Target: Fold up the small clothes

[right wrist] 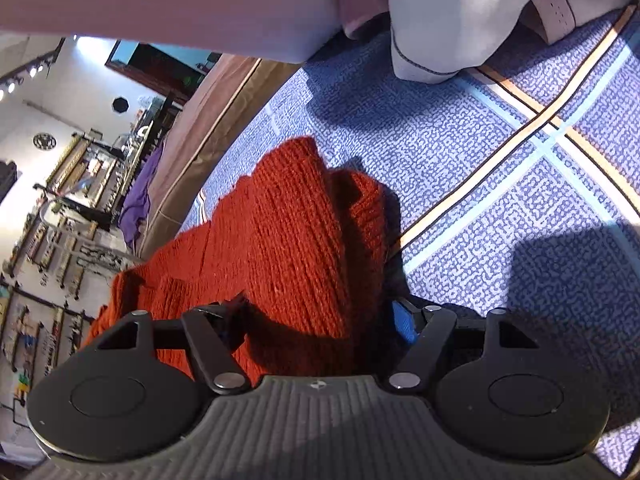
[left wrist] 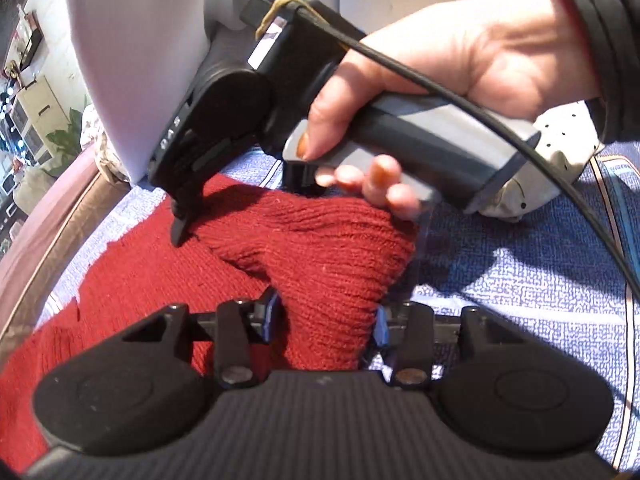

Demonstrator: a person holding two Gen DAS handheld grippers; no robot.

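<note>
Left hand-held gripper (left wrist: 324,320) clamping red knit garment (left wrist: 320,256), right hand-held gripper (right wrist: 316,316) wide around its bunched fold, lengthwise away from camera

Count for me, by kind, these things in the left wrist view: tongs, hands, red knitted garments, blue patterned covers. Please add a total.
Tongs: 2, the left tongs and the right tongs
Hand: 1
Red knitted garment: 1
Blue patterned cover: 1
Total: 5
</note>
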